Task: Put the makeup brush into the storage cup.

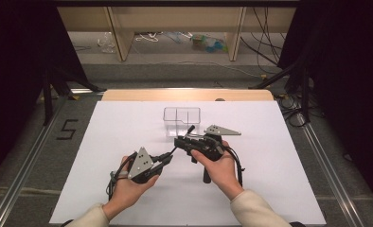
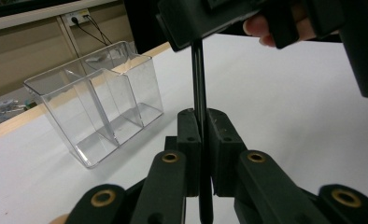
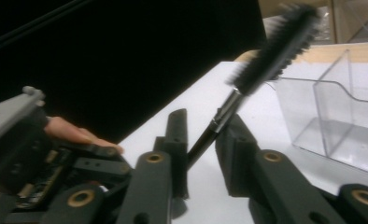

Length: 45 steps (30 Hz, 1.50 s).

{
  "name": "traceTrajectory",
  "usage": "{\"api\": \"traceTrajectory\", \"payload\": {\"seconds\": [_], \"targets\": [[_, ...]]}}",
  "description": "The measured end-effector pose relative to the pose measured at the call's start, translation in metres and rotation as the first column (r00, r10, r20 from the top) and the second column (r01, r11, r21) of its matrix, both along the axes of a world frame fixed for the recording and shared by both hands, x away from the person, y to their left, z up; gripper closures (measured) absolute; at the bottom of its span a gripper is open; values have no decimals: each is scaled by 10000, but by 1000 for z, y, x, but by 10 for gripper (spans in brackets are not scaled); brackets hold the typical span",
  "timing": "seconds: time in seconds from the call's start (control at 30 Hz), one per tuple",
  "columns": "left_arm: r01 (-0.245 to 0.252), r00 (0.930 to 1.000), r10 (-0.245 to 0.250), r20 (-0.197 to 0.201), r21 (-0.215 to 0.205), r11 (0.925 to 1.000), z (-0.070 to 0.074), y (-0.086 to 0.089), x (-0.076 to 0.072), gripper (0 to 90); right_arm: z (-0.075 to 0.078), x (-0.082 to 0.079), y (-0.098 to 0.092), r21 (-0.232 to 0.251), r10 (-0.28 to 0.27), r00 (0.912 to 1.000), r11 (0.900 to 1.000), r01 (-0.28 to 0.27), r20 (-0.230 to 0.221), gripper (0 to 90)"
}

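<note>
High view: left gripper (image 1: pixel 168 158) and right gripper (image 1: pixel 182 142) held close together over the white table (image 1: pixel 128 198), sharing a thin black brush (image 1: pixel 184 137) that slants up toward the clear divided box (image 1: pixel 182 116) just beyond, apart from it.

Left gripper view: clenched on the brush's handle (image 2: pixel 198 79), pads tight on both sides, the stick rising straight up into the other gripper above; box standing to the left, its compartments bare.

Right gripper view: handle crossing aslant between the two black jaws, bristle head (image 3: pixel 278 44) blurred and pointing up toward the box's near wall. Cannot tell whether these pads truly press on the handle or merely flank it.

Risks, as a judgement: letting go on the left before the right has a firm bite would likely drop the brush onto the table; a slanted grip could let the thin handle pivot or slip; carrying it forward tilted could catch the bristles on the box rim and tip or push the light box
</note>
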<state>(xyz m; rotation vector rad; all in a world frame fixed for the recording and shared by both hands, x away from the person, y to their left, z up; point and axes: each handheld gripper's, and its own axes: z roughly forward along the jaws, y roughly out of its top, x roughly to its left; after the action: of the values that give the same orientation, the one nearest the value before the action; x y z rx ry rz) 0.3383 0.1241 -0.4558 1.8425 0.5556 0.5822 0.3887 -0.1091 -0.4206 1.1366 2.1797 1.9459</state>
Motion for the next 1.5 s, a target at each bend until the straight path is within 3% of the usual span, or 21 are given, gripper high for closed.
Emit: {"api": "traceTrajectory", "payload": {"seconds": [0.07, 0.2, 0.23, 0.3, 0.47, 0.53, 0.6, 0.7, 0.87, 1.03, 1.13, 1.4, 1.43, 1.5], "targets": [[279, 9992, -271, -286, 297, 9992, -2, -2, 2, 810, 2, -2, 1, 46, 265, 9996, 9996, -266, 106, 855], [537, 9982, -531, -283, 210, 9983, -4, -4, 2, 607, 7, -4, 1, -399, 348, 9978, 9987, -326, 567, 856], [503, 9983, -499, -292, 159, 9986, -3, -4, 2, 559, 9, -4, 0, -811, 279, 9940, 9965, -193, 1062, 856], [543, 9977, -541, -398, 53, 9985, -3, -3, 2, 460, 12, -5, -2, -1103, 308, 9928, 9937, -180, 1155, 856], [546, 9971, -554, -516, -151, 9984, -1, -1, 1, 343, 16, -6, -4, -1904, 373, 9839, 9817, -33, 1750, 856], [537, 9971, -550, -525, -252, 9982, -1, -1, 1, 335, 17, -7, -4, -2241, 419, 9812, 9746, 14, 1884, 856], [544, 9967, -563, -592, -340, 9979, 0, 1, 1, 334, 18, -6, -4, -2515, 471, 9711, 9677, 137, 2340, 855], [476, 9964, -513, -681, -553, 9973, 1, 2, 3, 350, 20, -9, -2, -2954, 650, 9672, 9553, 108, 2456, 855], [418, 9958, -474, -777, -731, 9964, 1, 4, 4, 397, 19, -11, 1, -3252, 863, 9584, 9456, 72, 2720, 855], [530, 9955, -587, -738, -762, 9957, 2, 0, 4, 434, 20, -13, 4, -3355, 998, 9568, 9420, -25, 2730, 855], [580, 9954, -643, -713, -869, 9945, 3, -3, 3, 455, 19, -13, 6, -3226, 1051, 9566, 9465, -123, 2718, 855], [473, 9969, -529, -580, -946, 9944, 5, -3, 8, 485, 18, -14, 9, -3254, 1071, 9587, 9454, -161, 2636, 854], [482, 9969, -539, -577, -961, 9942, 5, -3, 9, 491, 18, -14, 9, -3261, 1046, 9548, 9453, -85, 2782, 855], [526, 9969, -579, -532, -973, 9939, 5, -6, 10, 503, 19, -15, 10, -3156, 1159, 9589, 9484, -294, 2591, 855]]}}
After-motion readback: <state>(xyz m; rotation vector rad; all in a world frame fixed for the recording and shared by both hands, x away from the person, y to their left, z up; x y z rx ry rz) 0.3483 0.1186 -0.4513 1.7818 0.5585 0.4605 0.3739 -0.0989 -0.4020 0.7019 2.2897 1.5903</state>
